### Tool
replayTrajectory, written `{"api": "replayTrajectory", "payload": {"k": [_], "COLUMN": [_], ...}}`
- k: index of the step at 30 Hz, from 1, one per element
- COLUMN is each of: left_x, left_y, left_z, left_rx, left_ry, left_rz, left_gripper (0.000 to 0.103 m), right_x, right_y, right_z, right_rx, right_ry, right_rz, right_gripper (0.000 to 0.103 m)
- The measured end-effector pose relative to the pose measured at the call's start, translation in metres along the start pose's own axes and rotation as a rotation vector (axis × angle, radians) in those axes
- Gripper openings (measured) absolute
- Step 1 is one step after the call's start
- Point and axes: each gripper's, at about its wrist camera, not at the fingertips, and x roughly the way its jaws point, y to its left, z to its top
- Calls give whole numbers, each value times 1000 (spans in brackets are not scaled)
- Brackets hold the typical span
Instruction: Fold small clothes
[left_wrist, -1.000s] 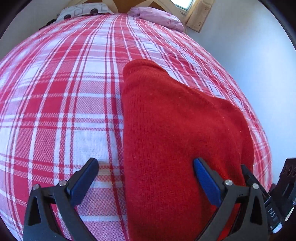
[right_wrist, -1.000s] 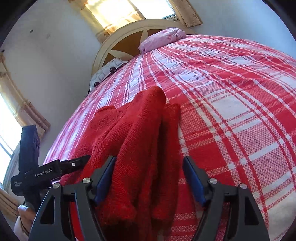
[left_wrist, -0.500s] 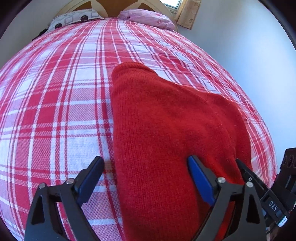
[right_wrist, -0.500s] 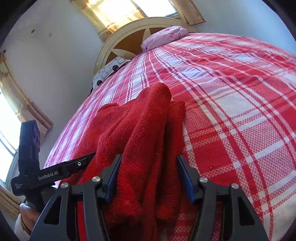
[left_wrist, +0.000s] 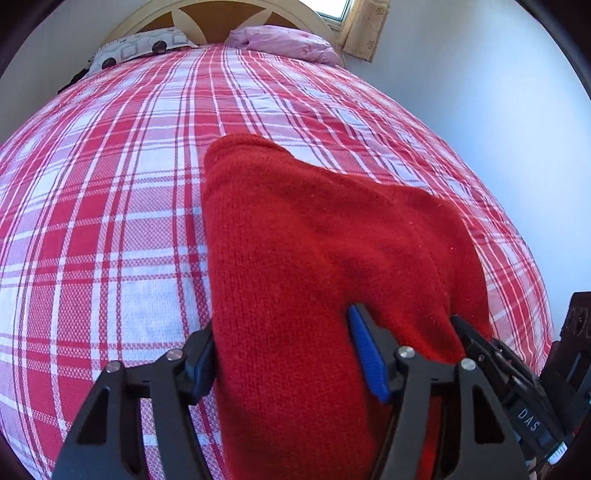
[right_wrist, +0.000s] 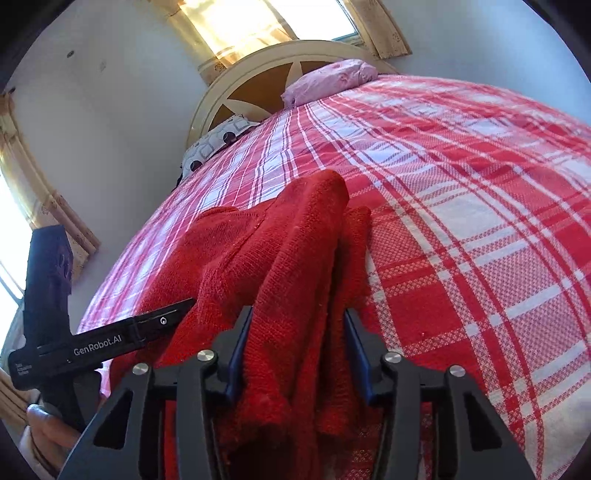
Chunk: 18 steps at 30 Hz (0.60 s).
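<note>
A red knitted garment (left_wrist: 314, 258) is being gripped between the narrowed jaws of the left gripper (left_wrist: 284, 354) and the right gripper (right_wrist: 295, 347), extending ahead of both over the plaid bedspread (left_wrist: 110, 184).

This is a bedroom in a home. A wide bed (left_wrist: 129, 177) fills the view, covered with a red and white checked cover. At the far end of the bed stands a cream, rounded headboard (right_wrist: 258, 74). Against the headboard lie a pink pillow (left_wrist: 284, 42) and a grey patterned pillow (left_wrist: 140, 44). Above the headboard is a bright window (right_wrist: 258, 18) with yellow curtains.
</note>
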Motion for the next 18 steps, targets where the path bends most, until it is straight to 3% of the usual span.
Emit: {"api": "replayTrajectory", "payload": {"k": [10,18], "left_x": [-13,-19], "left_y": [-13,-14], "left_z": [-2,-2], "left_rx": [55,58], "left_ry": [-45,-58], "left_rz": [71,100], "left_gripper": [41,36], "right_x": [-7,-10], "right_y": [15,29], "right_z": [-2,-2], "right_rx": [-79,-143], "right_ry": [-46,-72], "right_rz": [-77,-135], "right_gripper": [32,29]}}
